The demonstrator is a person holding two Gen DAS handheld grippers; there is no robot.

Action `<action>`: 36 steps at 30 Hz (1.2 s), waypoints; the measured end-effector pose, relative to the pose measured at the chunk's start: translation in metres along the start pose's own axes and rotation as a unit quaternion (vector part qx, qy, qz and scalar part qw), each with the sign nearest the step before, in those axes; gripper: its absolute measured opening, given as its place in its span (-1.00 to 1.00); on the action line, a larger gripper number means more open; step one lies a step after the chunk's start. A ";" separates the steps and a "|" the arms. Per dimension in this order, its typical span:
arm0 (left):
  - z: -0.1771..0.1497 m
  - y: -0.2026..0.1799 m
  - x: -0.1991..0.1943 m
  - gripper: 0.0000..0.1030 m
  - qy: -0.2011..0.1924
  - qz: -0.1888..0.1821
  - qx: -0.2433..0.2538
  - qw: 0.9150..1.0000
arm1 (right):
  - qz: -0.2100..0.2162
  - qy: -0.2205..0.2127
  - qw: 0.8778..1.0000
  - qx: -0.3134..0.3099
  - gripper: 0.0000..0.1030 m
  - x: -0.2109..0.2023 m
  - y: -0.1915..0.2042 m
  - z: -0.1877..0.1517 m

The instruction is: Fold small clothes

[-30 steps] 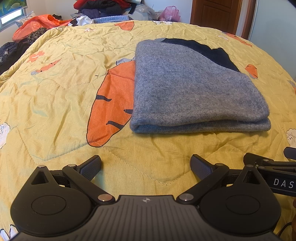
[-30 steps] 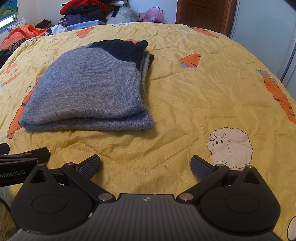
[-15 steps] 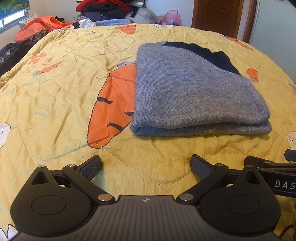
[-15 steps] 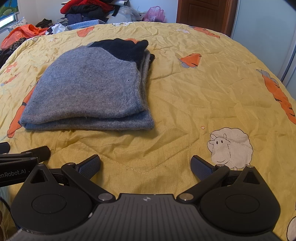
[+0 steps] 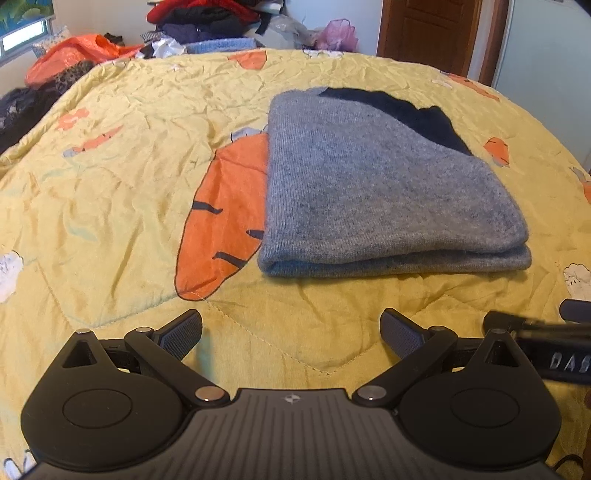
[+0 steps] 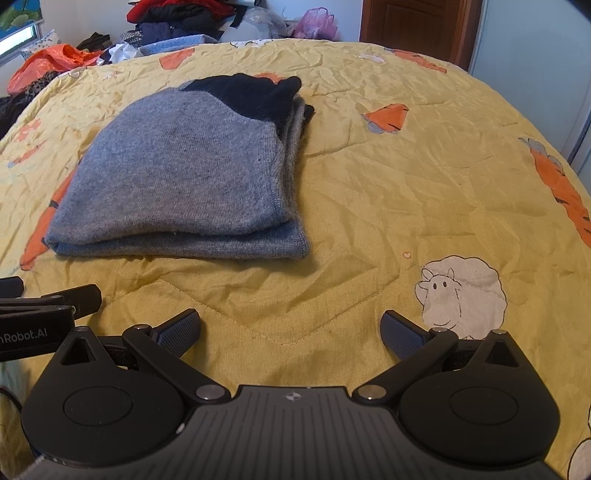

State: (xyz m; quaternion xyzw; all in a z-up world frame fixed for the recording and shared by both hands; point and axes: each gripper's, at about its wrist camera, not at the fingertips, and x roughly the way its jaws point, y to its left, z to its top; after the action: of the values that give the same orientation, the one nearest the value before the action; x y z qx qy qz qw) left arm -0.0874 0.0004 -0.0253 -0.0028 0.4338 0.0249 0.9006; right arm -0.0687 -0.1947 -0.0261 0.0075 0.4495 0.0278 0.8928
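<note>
A grey knit garment (image 5: 384,192) with a dark navy part at its far end lies folded in layers on the yellow quilt (image 5: 122,184). In the right wrist view the same garment (image 6: 177,184) sits left of centre. My left gripper (image 5: 291,334) hovers open over bare quilt, just short of the garment's near folded edge, holding nothing. My right gripper (image 6: 291,332) is open too, near the garment's front right corner, nothing between its fingers. Each gripper's side shows at the edge of the other's view.
The quilt carries orange carrot prints (image 5: 221,218) and a white sheep print (image 6: 461,295). A heap of loose clothes (image 5: 199,22) and an orange bag (image 5: 74,51) lie beyond the far edge. A brown door (image 5: 428,33) stands at the back right.
Both grippers have drawn back slightly from the folded garment; it sits a little farther off in both views. The garment itself has not moved, and both grippers stay open.
</note>
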 end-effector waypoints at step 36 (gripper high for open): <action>0.010 0.010 -0.023 1.00 -0.003 -0.002 -0.033 0.999 | 0.002 -0.023 1.000 0.016 0.99 -0.021 -0.008 0.012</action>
State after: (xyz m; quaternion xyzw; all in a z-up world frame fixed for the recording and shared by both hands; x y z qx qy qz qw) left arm -0.0941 0.0096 -0.0010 -0.0334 0.4303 0.0376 0.9013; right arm -0.0714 -0.2036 -0.0029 0.0231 0.4293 0.0218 0.9026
